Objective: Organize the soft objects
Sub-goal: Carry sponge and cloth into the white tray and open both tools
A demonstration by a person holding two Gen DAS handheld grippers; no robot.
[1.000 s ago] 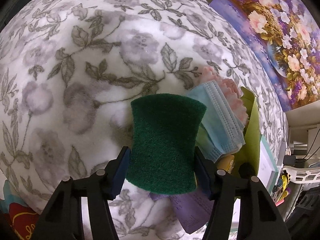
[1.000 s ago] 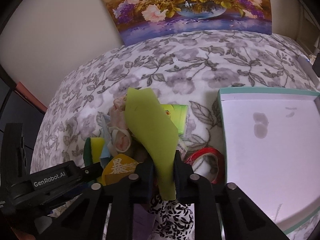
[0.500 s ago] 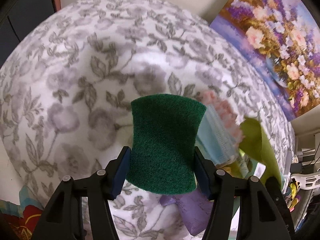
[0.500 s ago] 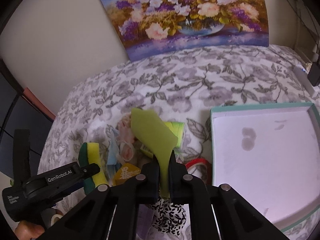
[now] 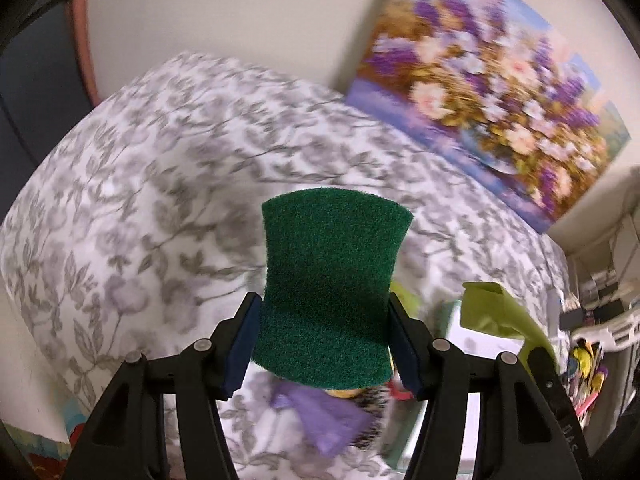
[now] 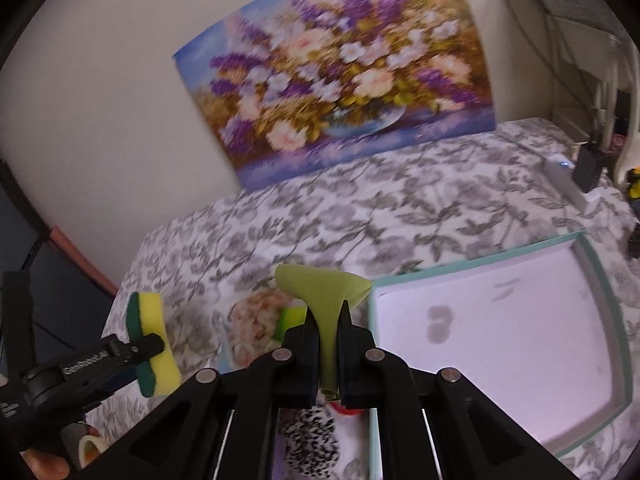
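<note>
My left gripper (image 5: 324,344) is shut on a green-and-yellow scouring sponge (image 5: 334,292), held above the floral bedspread (image 5: 160,184). From the right wrist view that sponge (image 6: 150,344) shows its yellow side at the left, in the left gripper (image 6: 138,354). My right gripper (image 6: 329,320) is shut on a thin lime-green cloth (image 6: 324,292), which sticks up between its fingers; the same cloth (image 5: 500,316) appears at the right of the left wrist view. An open teal-rimmed white box (image 6: 600,280) lies to the right.
A pile of soft items stays on the bed: a pink floral piece (image 6: 256,320), a black-and-white spotted piece (image 6: 308,440), a purple cloth (image 5: 328,416). A flower painting (image 6: 336,92) leans on the wall. A rack (image 5: 600,328) stands beyond the bed's right edge.
Both grippers have risen off the pile with their loads. The sponge and the lime cloth are higher above the bed, and more wall and painting show.
</note>
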